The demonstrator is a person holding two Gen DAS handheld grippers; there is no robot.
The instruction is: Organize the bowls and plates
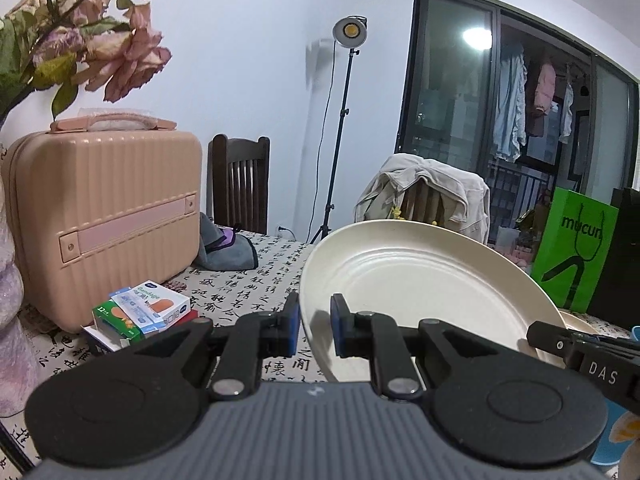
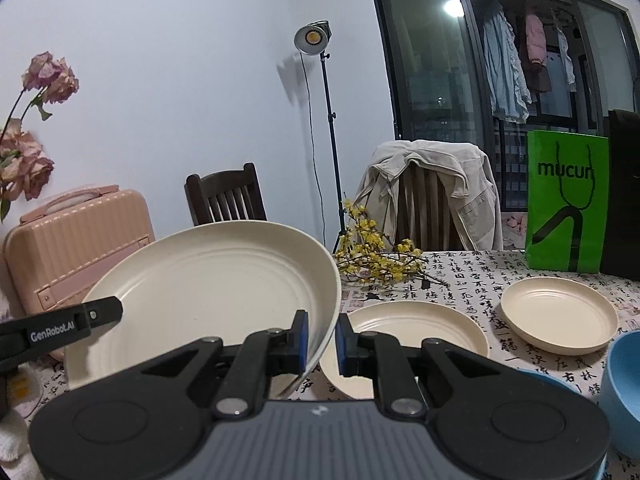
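Both grippers, left (image 1: 315,326) and right (image 2: 321,340), clamp large plate's (image 2: 208,292) opposite rims, carrying; next: stack onto medium plate (image 2: 416,330)

I see a matt cream plate (image 2: 208,280) with a smooth, ridged face, ribbed glossy pink plastic suitcase (image 1: 104,216), printed cloth tablecloth (image 2: 472,280), dark wooden chair (image 2: 226,196), glossy green paper bag (image 2: 566,200)

A pink case (image 1: 104,216) stands beside small boxes (image 1: 148,314); a green bag (image 2: 566,200) stands near yellow flowers (image 2: 372,252).
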